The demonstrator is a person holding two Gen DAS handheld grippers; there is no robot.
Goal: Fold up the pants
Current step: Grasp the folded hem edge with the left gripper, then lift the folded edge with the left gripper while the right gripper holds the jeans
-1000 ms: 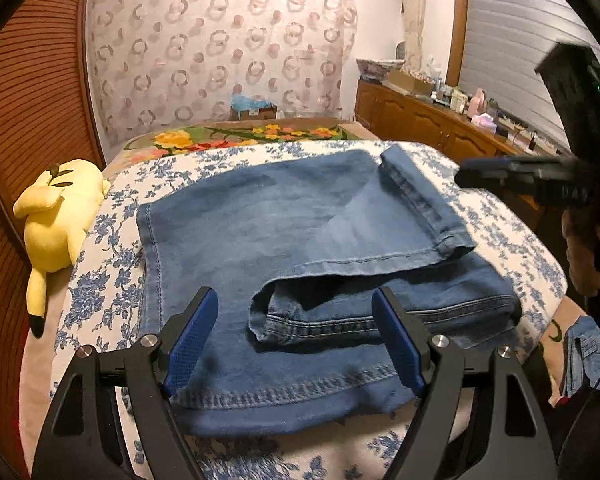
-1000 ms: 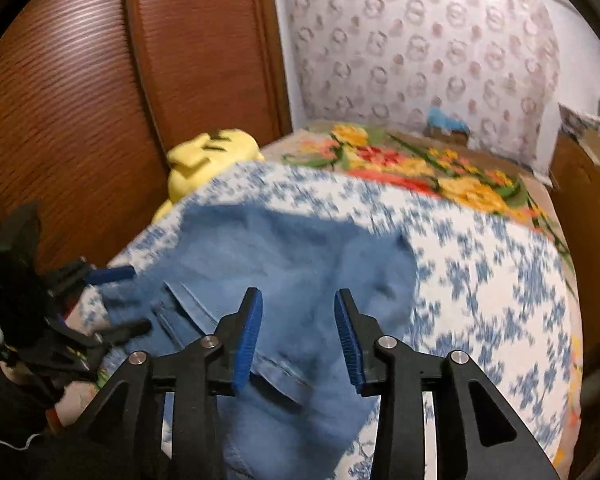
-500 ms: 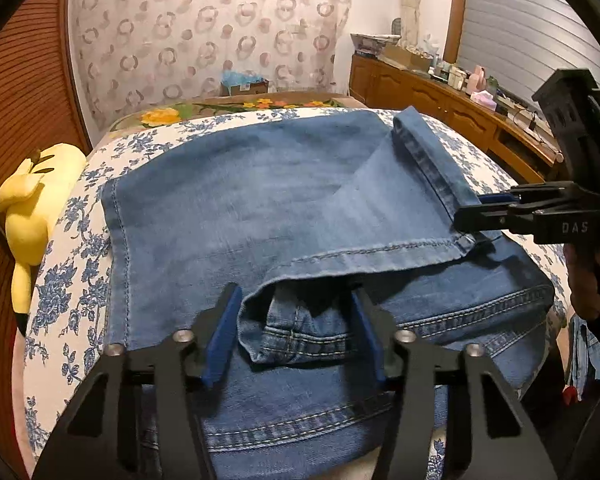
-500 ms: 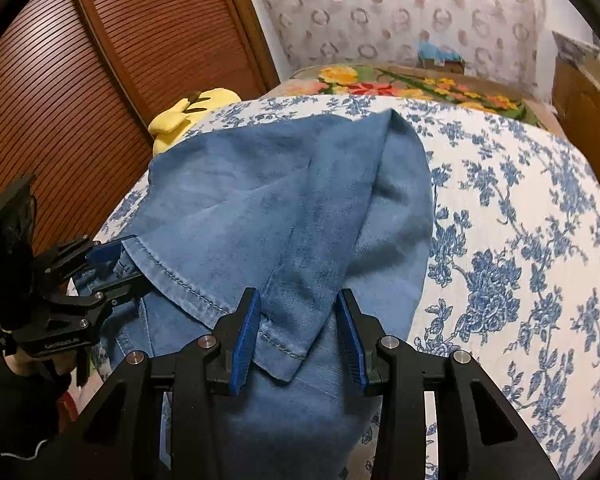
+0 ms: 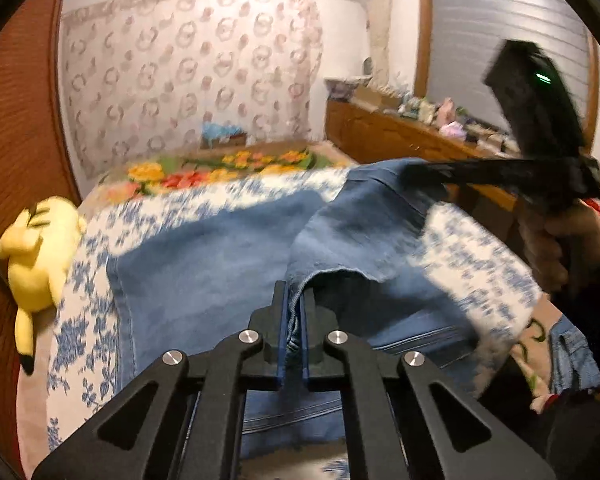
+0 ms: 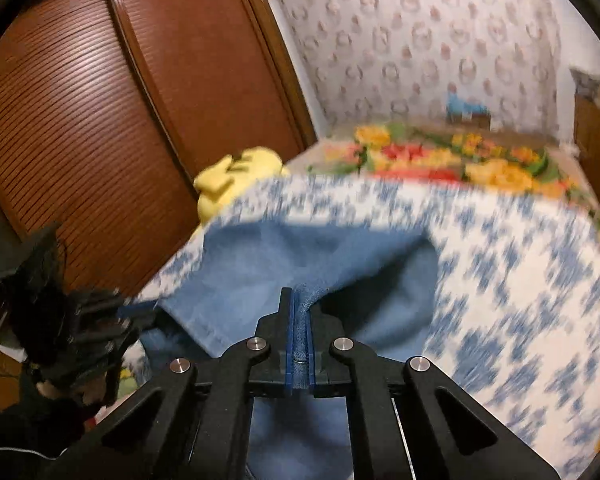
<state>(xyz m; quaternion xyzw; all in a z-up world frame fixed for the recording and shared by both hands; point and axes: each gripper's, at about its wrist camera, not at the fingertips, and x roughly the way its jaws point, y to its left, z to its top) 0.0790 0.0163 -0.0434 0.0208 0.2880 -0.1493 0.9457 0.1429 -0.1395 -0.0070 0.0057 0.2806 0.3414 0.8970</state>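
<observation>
Soft blue denim pants [image 5: 204, 264] pinched in both black claws

Matt blue denim pants [image 5: 204, 264], black plastic gripper [image 5: 293, 312], seemingly cotton floral bedspread [image 6: 520, 280], ribbed glossy wood doors [image 6: 80, 128].

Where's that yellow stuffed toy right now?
The yellow stuffed toy lies at the left edge of the bed in the left wrist view, against the brown slatted door, left of the jeans.

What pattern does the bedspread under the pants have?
Blue flowers on white; the bedspread shows best in the right wrist view, though blurred.
</observation>
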